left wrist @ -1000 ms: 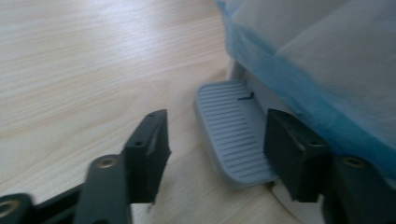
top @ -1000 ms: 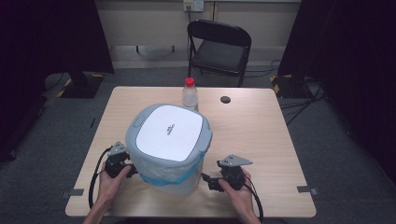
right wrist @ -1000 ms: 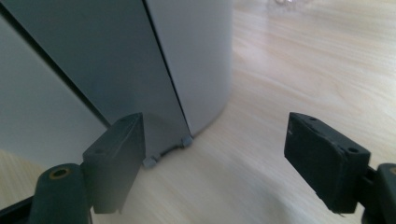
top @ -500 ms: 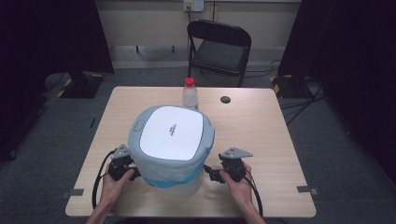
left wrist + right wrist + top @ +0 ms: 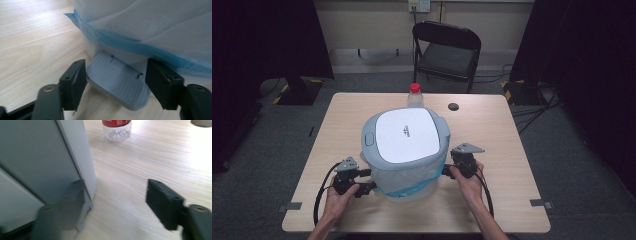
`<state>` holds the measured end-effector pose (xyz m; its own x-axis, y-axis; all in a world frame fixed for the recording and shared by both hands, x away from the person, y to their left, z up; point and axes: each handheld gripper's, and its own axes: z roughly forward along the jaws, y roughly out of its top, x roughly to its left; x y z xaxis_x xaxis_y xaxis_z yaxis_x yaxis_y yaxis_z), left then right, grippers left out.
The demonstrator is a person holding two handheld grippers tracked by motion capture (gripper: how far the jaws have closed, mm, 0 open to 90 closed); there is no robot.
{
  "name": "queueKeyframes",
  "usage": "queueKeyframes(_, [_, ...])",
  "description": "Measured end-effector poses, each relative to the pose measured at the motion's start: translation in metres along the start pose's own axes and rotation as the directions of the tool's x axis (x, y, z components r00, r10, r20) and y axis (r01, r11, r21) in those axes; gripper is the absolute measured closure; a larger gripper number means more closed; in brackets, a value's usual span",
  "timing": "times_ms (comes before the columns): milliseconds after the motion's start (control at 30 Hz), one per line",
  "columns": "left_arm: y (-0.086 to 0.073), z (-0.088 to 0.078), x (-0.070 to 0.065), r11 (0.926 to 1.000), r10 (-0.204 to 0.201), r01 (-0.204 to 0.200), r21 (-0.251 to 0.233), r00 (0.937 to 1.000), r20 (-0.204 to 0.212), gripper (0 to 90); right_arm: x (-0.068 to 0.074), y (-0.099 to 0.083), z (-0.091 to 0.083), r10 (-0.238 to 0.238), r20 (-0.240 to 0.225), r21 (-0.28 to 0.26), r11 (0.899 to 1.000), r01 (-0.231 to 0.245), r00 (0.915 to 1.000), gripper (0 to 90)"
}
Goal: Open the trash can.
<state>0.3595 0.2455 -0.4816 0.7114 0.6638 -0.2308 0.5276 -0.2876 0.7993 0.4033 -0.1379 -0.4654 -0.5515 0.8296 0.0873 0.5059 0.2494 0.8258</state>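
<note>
On the table (image 5: 337,125), the left gripper (image 5: 117,82) had just widened its jaws astride the grey foot pedal (image 5: 117,83) of the lidded bin (image 5: 404,145), releasing it, while the right gripper (image 5: 117,202), closing slightly yet gaping and empty, slid beside the bin's far wall.

Each hand-held gripper is black, the left hand-held gripper (image 5: 366,181) and the right hand-held gripper (image 5: 445,170) alike, with a grey three-cornered plate on top and a black cable looping back beside the forearm. Seen close, the two jaws are blocky matte black pieces with small recessed holes, each mounted on an arm by a brass-coloured screw. The forearms are bare, with no sleeves showing.
</note>
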Motion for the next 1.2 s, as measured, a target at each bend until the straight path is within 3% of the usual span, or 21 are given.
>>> queueKeyframes(133, [-0.001, -0.007, 0.006, 0.9999, 0.011, -0.011, 0.007, 0.9981, -0.060, 36.5, -0.002, -0.007, -0.016, 0.001, -0.001, 0.014, 1.000, -0.001, 1.0000, 27.7])
queueKeyframes(167, [-0.003, -0.013, 0.014, 0.9998, -0.021, 0.021, -0.007, 0.9975, -0.067, 38.5, -0.002, -0.013, -0.025, 0.014, -0.024, 0.021, 1.000, -0.013, 0.9996, 28.0])
queueKeyframes(233, [-0.004, -0.014, 0.021, 0.9994, -0.034, 0.033, -0.005, 0.9910, -0.130, 39.7, 0.001, -0.021, -0.032, 0.003, -0.021, 0.035, 0.999, -0.002, 0.9998, 28.0])
queueKeyframes(300, [-0.004, -0.012, 0.026, 0.9988, -0.049, 0.049, -0.005, 0.9892, -0.138, 40.2, 0.005, -0.029, -0.038, 0.011, -0.038, 0.041, 0.999, -0.009, 0.9992, 28.1])
queueKeyframes(333, [-0.001, -0.007, 0.035, 0.9982, -0.057, 0.060, 0.006, 0.9788, -0.197, 40.2, 0.008, -0.033, -0.039, 0.019, -0.051, 0.043, 0.999, -0.017, 0.9985, 28.0])
queueKeyframes(433, [0.003, 0.000, 0.045, 0.9960, -0.088, 0.089, -0.003, 0.9730, -0.214, 39.8, 0.013, -0.039, -0.040, 0.009, -0.060, 0.046, 0.999, -0.006, 0.9981, 27.5])
queueKeyframes(467, [0.006, 0.004, 0.047, 0.9960, -0.084, 0.089, 0.011, 0.9730, -0.215, 38.1, 0.017, -0.042, -0.040, 0.005, -0.068, 0.049, 0.999, -0.002, 0.9976, 27.1])
queueKeyframes(500, [0.010, 0.007, 0.047, 0.9971, -0.047, 0.059, 0.048, 0.9733, -0.225, 37.8, 0.021, -0.043, -0.041, 0.002, -0.080, 0.047, 0.999, 0.002, 0.9968, 27.0])
queueKeyframes(533, [0.013, 0.011, 0.047, 0.9967, -0.036, 0.052, 0.062, 0.9706, -0.238, 38.7, 0.024, -0.043, -0.041, -0.011, -0.092, 0.044, 0.999, 0.015, 0.9957, 27.2])
queueKeyframes(567, [0.015, 0.012, 0.048, 0.9971, -0.032, 0.047, 0.059, 0.9736, -0.226, 38.6, 0.027, -0.043, -0.042, -0.008, -0.089, 0.046, 0.999, 0.012, 0.9960, 28.4])
queueKeyframes(633, [0.018, 0.016, 0.048, 0.9968, -0.046, 0.060, 0.053, 0.9711, -0.234, 42.7, 0.029, -0.042, -0.043, -0.013, -0.078, 0.045, 0.999, 0.017, 0.9968, 28.7])
queueKeyframes(700, [0.020, 0.021, 0.045, 0.9971, -0.050, 0.061, 0.046, 0.9764, -0.210, 43.3, 0.026, -0.042, -0.043, 0.004, -0.092, 0.039, 0.999, 0.000, 0.9958, 28.2])
queueKeyframes(733, [0.021, 0.027, 0.042, 0.9970, -0.020, 0.032, 0.070, 0.9846, -0.174, 43.5, 0.025, -0.041, -0.043, 0.005, -0.096, 0.040, 0.999, -0.001, 0.9953, 28.5])
queueKeyframes(767, [0.021, 0.027, 0.042, 0.9970, -0.020, 0.032, 0.070, 0.9846, -0.174, 44.2, 0.025, -0.041, -0.043, 0.005, -0.096, 0.040, 0.999, -0.001, 0.9953, 28.5])
queueKeyframes(800, [0.021, 0.028, 0.039, 0.9976, -0.030, 0.039, 0.056, 0.9887, -0.147, 51.2, 0.026, -0.041, -0.043, -0.012, -0.089, 0.038, 0.999, 0.016, 0.9960, 28.6])
queueKeyframes(833, [0.022, 0.028, 0.036, 0.9979, -0.015, 0.025, 0.059, 0.9864, -0.164, 51.8, 0.025, -0.041, -0.043, -0.016, -0.092, 0.036, 0.999, 0.020, 0.9956, 28.3])
queueKeyframes(933, [0.019, 0.028, 0.036, 0.9978, -0.024, 0.033, 0.057, 0.9880, -0.153, 53.4, 0.023, -0.040, -0.042, 0.006, -0.108, 0.043, 0.999, -0.002, 0.9941, 27.6])
queueKeyframes(1000, [0.016, 0.027, 0.035, 0.9976, -0.050, 0.055, 0.040, 0.9898, -0.134, 57.7, 0.021, -0.040, -0.040, 0.001, -0.110, 0.041, 0.999, 0.004, 0.9939, 27.2])
queueKeyframes(1067, [0.014, 0.027, 0.031, 0.9970, -0.073, 0.075, 0.019, 0.9911, -0.112, 71.3, 0.019, -0.038, -0.039, 0.003, -0.108, 0.043, 0.999, 0.002, 0.9942, 27.2])
queueKeyframes(1100, [0.013, 0.027, 0.031, 0.9952, -0.093, 0.095, 0.022, 0.9907, -0.100, 73.3, 0.017, -0.037, -0.037, 0.002, -0.106, 0.043, 0.999, 0.002, 0.9944, 26.9])
queueKeyframes(1200, [0.011, 0.026, 0.030, 0.9952, -0.093, 0.095, 0.020, 0.9916, -0.090, 74.2, 0.013, -0.035, -0.034, -0.013, -0.082, 0.043, 0.999, 0.017, 0.9966, 27.5])
